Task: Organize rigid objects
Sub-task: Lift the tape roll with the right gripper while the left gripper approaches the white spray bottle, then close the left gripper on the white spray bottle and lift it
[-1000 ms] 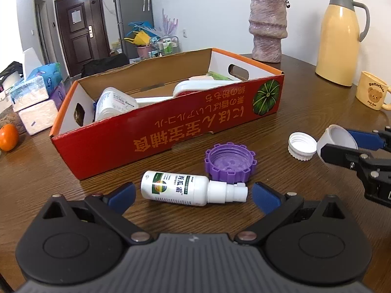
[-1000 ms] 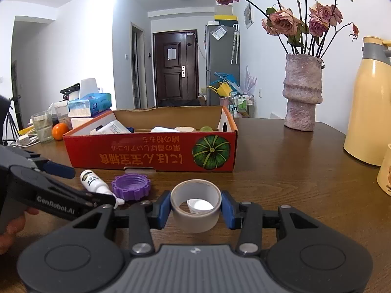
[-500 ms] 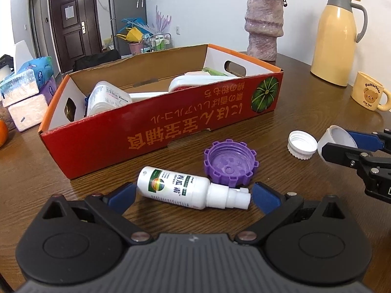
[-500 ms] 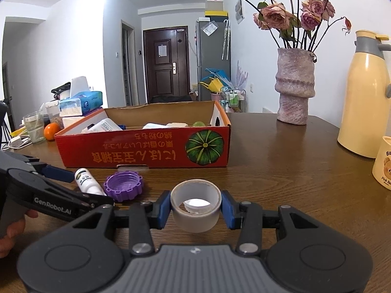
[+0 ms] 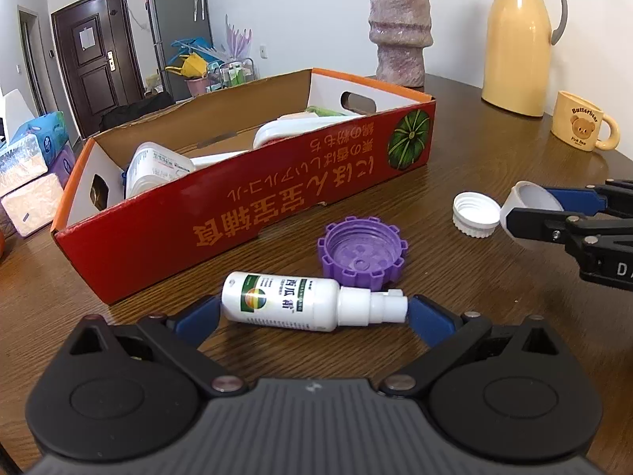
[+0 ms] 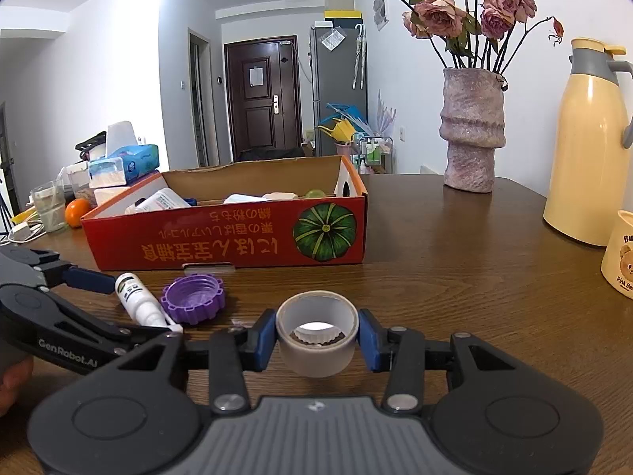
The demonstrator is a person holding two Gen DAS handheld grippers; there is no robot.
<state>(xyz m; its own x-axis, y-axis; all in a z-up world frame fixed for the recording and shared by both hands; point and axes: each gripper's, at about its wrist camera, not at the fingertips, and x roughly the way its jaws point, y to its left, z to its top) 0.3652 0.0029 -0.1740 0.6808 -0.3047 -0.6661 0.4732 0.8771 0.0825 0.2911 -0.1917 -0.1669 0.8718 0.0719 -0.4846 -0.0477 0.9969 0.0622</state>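
A: Where is the right gripper (image 6: pixel 317 336)?

B: Low over the brown wooden table (image 6: pixel 455 277). Its 2 blue pads are clamped on a short grey-white roll of tape (image 6: pixel 316 342), held with its hollow centre facing the camera. Through that hole a white ribbed plastic cap (image 5: pixel 476 213) shows, lying on the wood beyond.

A: And the left gripper (image 5: pixel 312 316)?

B: Its jaws are spread. A small white plastic spray bottle with a green label (image 5: pixel 304 301) lies on its side between them. The left pad sits at the bottle's base and the right pad at its nozzle, but whether they press on it I cannot tell.

A: What lies nearby?

B: A purple notched plastic lid (image 5: pixel 362 252) rests open side up, just behind the bottle and touching it. Further back stands the long red cardboard box with a green pumpkin print (image 5: pixel 253 206), holding a white bottle and other white items.

A: Anything else?

B: A pink stone vase (image 6: pixel 472 130), a tall yellow thermos jug (image 5: pixel 516 39) and a yellow bear mug (image 5: pixel 581 126).
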